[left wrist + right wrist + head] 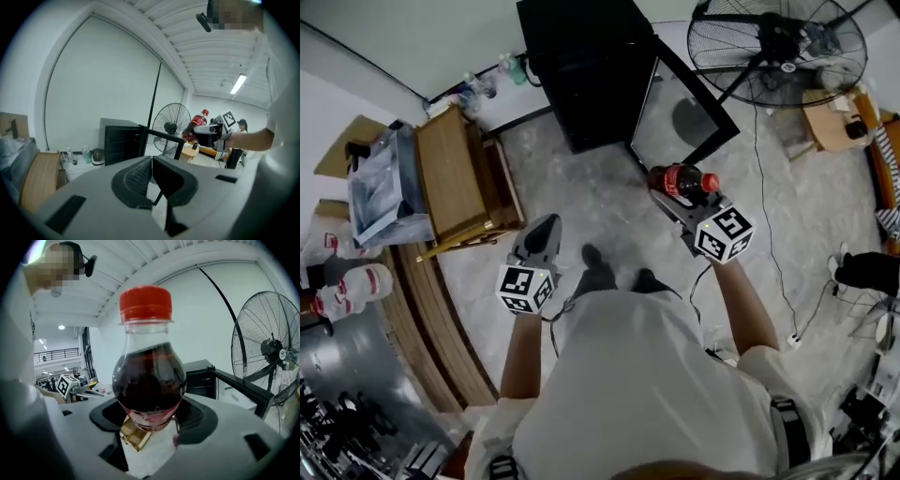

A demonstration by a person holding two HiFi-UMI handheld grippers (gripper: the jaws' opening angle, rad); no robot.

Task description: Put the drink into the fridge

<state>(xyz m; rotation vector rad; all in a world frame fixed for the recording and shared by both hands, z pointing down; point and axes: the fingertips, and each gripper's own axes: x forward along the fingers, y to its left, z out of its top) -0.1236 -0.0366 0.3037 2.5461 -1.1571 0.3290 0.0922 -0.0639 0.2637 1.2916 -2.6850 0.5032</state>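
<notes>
A cola bottle with a red cap is held up in front of me, my right gripper shut on its lower body. In the right gripper view the bottle stands upright between the pads and fills the middle. The black fridge stands ahead on the floor against the wall, its glass door swung open to the right. My left gripper is lower and to the left, shut with nothing in it, its pads pressed together. It points toward the fridge.
A large floor fan stands right of the fridge door. A wooden desk with a clear box sits at the left. Small bottles stand by the wall left of the fridge. A cable runs across the floor at right.
</notes>
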